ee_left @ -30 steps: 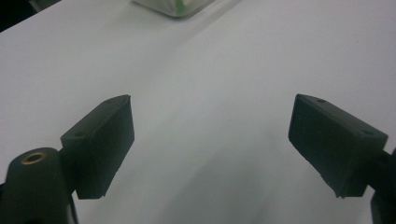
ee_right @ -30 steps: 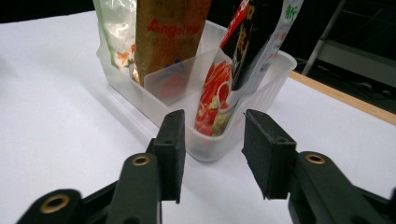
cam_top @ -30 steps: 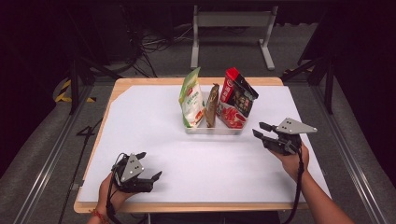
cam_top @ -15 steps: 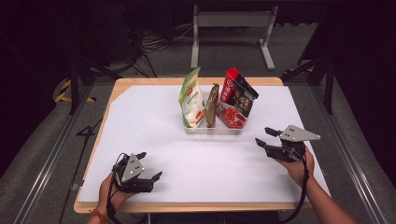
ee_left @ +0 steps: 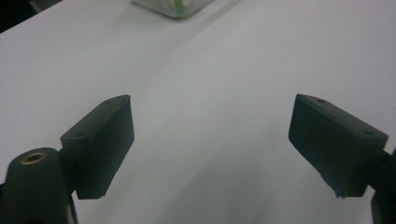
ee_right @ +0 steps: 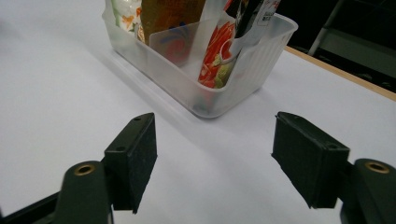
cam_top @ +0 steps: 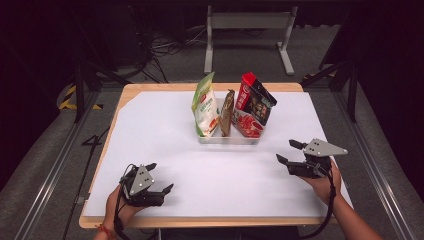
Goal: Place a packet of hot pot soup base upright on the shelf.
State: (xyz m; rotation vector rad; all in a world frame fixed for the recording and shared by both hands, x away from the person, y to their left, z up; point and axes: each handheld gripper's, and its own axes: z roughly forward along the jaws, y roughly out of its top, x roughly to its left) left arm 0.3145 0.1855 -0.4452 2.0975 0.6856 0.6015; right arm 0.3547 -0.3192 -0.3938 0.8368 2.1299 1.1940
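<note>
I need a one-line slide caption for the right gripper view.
Open right tool, nothing between its jaws, facing a clear bin of snack packets on a white table.

I see a clear tray [cam_top: 227,140] mid-table on the white sheet [cam_top: 165,130], with a green-white bag [cam_top: 205,107], a brown packet [cam_top: 227,112] and a red-black bag [cam_top: 252,105] standing in it. My right gripper [cam_top: 286,151], near the right edge, has just been opening its jaws, nothing between them. My left gripper [cam_top: 159,176] sits near the front-left, jaws apart, empty.
</note>
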